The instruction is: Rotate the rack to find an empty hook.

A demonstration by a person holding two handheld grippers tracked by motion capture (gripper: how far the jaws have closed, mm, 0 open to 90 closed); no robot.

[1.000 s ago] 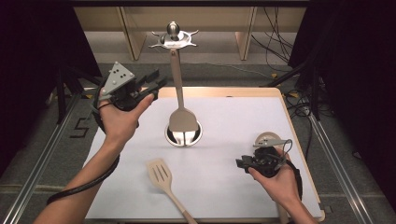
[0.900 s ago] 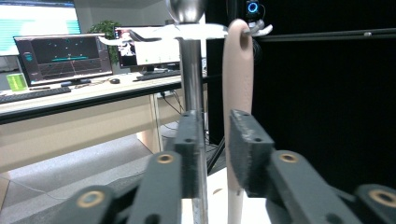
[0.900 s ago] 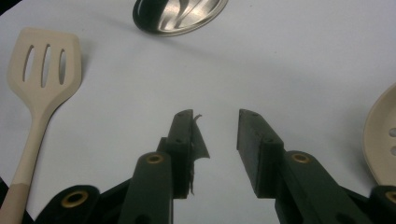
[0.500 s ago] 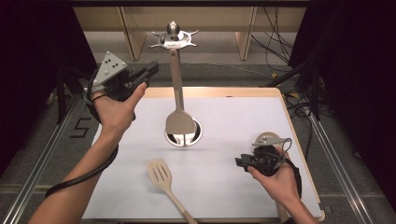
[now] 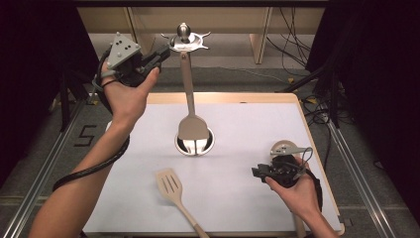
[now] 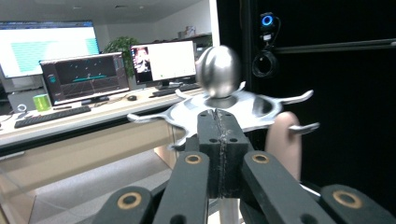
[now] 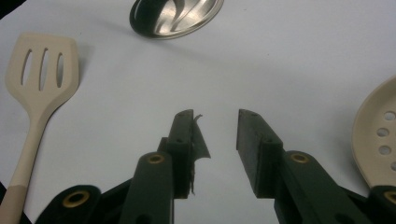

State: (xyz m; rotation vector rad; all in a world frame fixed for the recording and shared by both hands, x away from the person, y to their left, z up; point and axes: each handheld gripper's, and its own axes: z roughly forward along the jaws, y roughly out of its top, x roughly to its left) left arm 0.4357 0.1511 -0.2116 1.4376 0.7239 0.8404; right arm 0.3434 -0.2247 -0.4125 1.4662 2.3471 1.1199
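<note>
A metal utensil rack stands mid-table, with a round base (image 5: 195,144) and a ball knob (image 5: 184,30) above a star-shaped hook plate (image 5: 190,43). From it hangs a beige turner (image 5: 188,89), its head just above the base. My left gripper (image 5: 163,52) is raised beside the hook plate, shut, with nothing between its jaws. In the left gripper view its tips (image 6: 218,121) sit right before the plate (image 6: 252,109) and knob (image 6: 218,70). My right gripper (image 5: 257,172) rests low at the table's right, open and empty (image 7: 215,123).
A beige slotted spatula (image 5: 171,186) lies on the white mat near the front, also seen in the right gripper view (image 7: 42,65). A perforated beige skimmer (image 5: 283,147) lies just right of the right gripper (image 7: 378,130). Desks with monitors (image 6: 84,77) stand beyond the rack.
My left hand has risen and moved toward the top of the rack, and its jaws have shut. The right hand and the utensils on the mat have stayed where they were.
</note>
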